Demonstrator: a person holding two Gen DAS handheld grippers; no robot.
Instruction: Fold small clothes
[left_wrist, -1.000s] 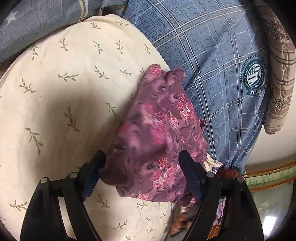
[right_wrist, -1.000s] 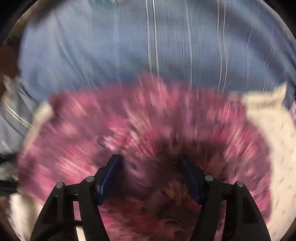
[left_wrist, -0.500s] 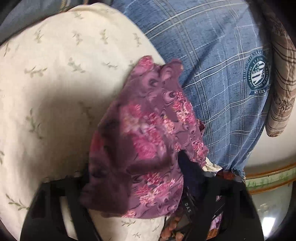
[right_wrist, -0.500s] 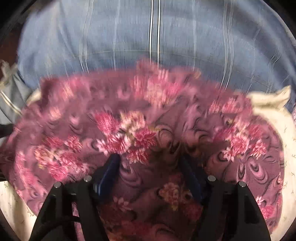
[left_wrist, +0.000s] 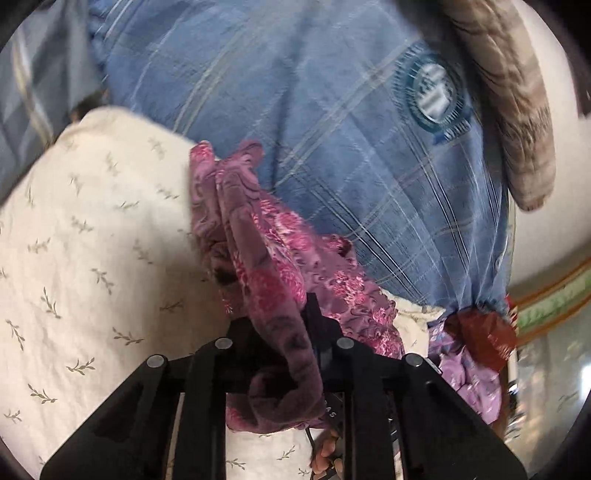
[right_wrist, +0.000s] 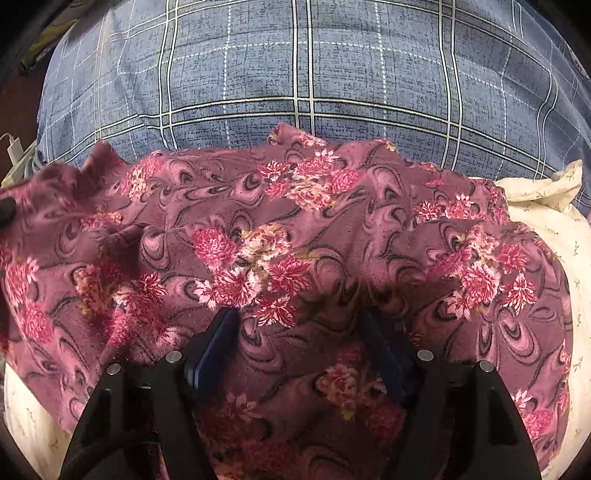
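Two grippers at work on one garment (right_wrist: 295, 236), purple floral, soft and light, limp enough to sag and bunch wherever unsupported. Nearest the left camera, left gripper (left_wrist: 284, 332) clamped tight on a gathered edge of the cloth, with a thick roll of it drooping back over the jaws. Nearest the right camera, right gripper (right_wrist: 299, 332) spread wide, fingers pressed down into the cloth or resting on it, pinching nothing. Garment spread mostly flat across a cream sheet (left_wrist: 92, 258), its far hem lapping against a blue plaid pillow (right_wrist: 295, 74). Probably best taken at hems and corners, where a pinch gathers one or two layers cleanly; a mid-panel grab likely to drag the sheet up too. Knit looks slightly fuzzy, so little risk of slipping. Open room on the cream sheet toward the left; pillow close ahead, blocking the far side. Beyond, a brown striped cushion (left_wrist: 517, 110) and the bed's edge at right.
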